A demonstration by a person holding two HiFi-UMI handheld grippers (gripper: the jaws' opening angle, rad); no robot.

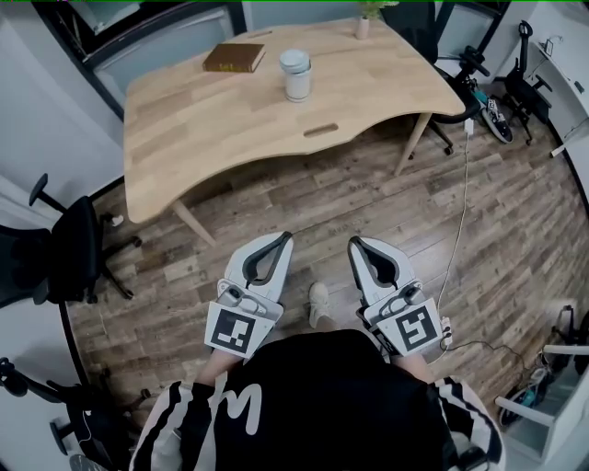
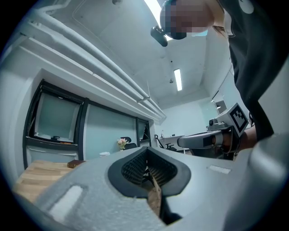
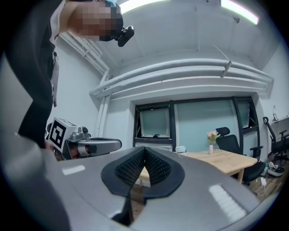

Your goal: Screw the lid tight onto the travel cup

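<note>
Head view | I count one travel cup [image 1: 296, 74], one book [image 1: 234, 58] | vase [image 1: 363, 28] top cropped | left gripper [image 1: 280, 239], right gripper [image 1: 355, 244]: jaws closed, empty

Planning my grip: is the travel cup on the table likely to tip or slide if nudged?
The travel cup stands upright and looks fairly squat, so a low push probably slides it rather than tips it. Its smooth wall may be slippery. The wooden table looks smooth, offering little hold.
</note>
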